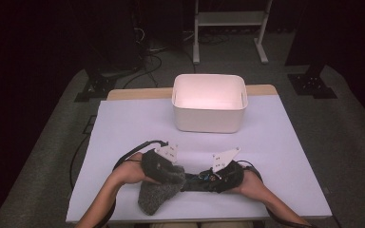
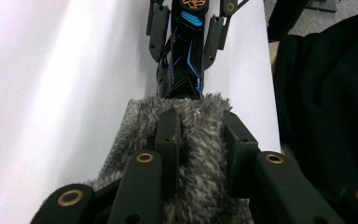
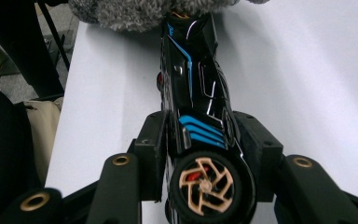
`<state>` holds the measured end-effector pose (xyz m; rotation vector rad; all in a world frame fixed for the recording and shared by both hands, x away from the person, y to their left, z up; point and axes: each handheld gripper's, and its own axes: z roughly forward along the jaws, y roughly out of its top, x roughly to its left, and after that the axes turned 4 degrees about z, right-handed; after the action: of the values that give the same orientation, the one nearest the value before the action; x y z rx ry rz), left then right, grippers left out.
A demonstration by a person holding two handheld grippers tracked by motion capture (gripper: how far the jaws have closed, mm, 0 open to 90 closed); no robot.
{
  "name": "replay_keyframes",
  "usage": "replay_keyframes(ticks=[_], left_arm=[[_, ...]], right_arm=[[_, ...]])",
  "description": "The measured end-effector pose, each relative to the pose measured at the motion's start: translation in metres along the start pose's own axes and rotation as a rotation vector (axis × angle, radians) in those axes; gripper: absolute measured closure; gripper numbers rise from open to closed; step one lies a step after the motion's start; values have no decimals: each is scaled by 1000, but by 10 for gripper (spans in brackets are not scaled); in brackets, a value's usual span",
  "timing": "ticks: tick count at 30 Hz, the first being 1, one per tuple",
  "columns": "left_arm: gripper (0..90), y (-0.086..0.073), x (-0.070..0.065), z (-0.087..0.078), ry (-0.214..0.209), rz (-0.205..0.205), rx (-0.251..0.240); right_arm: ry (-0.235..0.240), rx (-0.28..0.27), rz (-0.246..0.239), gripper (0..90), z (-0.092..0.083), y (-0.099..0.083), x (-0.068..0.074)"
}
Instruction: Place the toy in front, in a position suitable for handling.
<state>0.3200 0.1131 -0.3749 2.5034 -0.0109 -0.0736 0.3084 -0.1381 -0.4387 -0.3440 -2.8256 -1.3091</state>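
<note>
A black toy car (image 3: 196, 84) with blue stripes and gold wheels lies lengthwise between my two grippers near the table's front edge. My right gripper (image 3: 204, 135) is shut on its sides, just ahead of a gold wheel (image 3: 205, 184). The car's other end reaches into a grey fuzzy cloth (image 2: 200, 154). My left gripper (image 2: 199, 116) is shut on a fold of that cloth. In the high view the cloth (image 1: 159, 192) hangs under the left gripper (image 1: 164, 164), the car (image 1: 197, 181) bridges to the right gripper (image 1: 218, 175), and a hand holds each gripper.
A white rectangular bin (image 1: 209, 102) stands open at the back middle of the white table (image 1: 123, 128). A white rack's legs (image 1: 228, 28) and cables lie on the dark floor beyond. Dark clothing (image 2: 326, 107) sits past the table's near edge.
</note>
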Motion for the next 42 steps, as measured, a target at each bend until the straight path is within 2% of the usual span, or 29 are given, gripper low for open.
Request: replay_keyframes(ticks=[4, 8, 12, 13, 17, 19, 21, 24, 29, 31, 33, 38, 42], left_arm=[[715, -3, -2, -2, -4, 4, -6], [714, -7, -1, -10, 22, -6, -23], [727, -6, -1, -10, 20, -4, -27], [742, -6, -1, -9, 14, -2, -28], [763, -2, -2, -1, -7, 14, -15], [763, 0, -2, -2, -11, 8, -26], [762, 5, -3, -2, -9, 33, -31], [762, 15, -3, 1, -19, 48, -34], [761, 36, -1, 20, -59, 98, -1], [761, 42, 0, 29, -75, 110, 15], [761, 45, 2, 32, -78, 109, 9], [756, 35, 1, 23, -56, 122, 20], [750, 16, -1, 8, -24, 85, 5]], right_arm=[[-14, -5, 3, 500, -7, -4, 1], [-7, -13, 35, 511, -17, -13, 1], [-5, -1, 51, 579, -18, -21, 1], [0, 1, 48, 633, -17, -21, 1], [-13, 6, 33, 630, -12, -20, 8], [-19, 4, 32, 630, -11, -20, 8], [-19, -5, 41, 630, -11, -21, 8], [-19, -11, 33, 631, -8, -19, 10], [-15, -8, 8, 630, -1, -13, 14], [-13, -10, 4, 630, 0, -12, 14], [-13, -13, 14, 631, 0, -13, 14], [-10, -12, 21, 639, -1, -15, 13], [-19, 0, 17, 647, 0, -17, 14]])
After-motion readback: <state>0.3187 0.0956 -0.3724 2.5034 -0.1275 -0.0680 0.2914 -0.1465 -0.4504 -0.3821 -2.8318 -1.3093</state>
